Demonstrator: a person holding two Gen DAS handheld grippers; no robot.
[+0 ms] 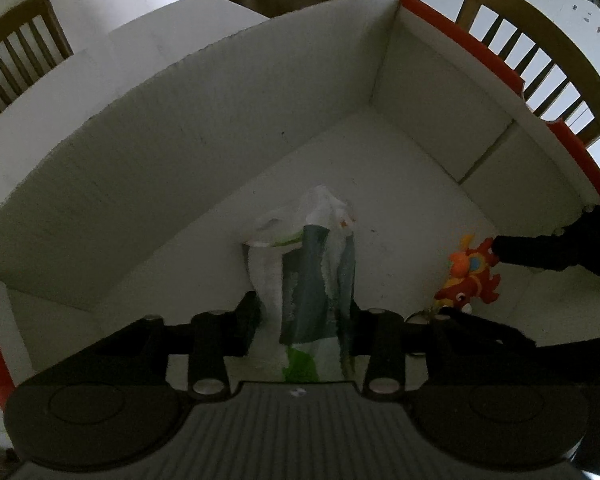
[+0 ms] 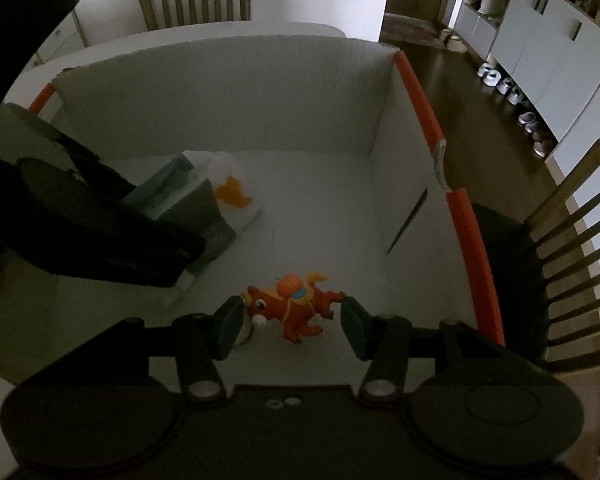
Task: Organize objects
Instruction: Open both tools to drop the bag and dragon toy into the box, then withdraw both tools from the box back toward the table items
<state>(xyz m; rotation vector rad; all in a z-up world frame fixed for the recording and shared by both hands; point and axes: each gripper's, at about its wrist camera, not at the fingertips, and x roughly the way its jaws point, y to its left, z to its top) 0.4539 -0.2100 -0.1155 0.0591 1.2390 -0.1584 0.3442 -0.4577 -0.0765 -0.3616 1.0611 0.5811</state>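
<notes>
Inside, large white cardboard box with orange edges [image 1: 228,128] sitting on table. Left gripper [image 1: 304,320] straddling white-green plastic packet [image 1: 312,276] lying on box floor, jaws slightly parted. Right gripper [image 2: 292,322] clamping small red toy horse [image 2: 292,308].

1. Crinkled plastic packet [image 1: 312,280], white with teal and green print, lying on the floor of the white box [image 1: 180,168].
2. Red-orange toy horse [image 2: 292,308], on its side nearby.
</notes>
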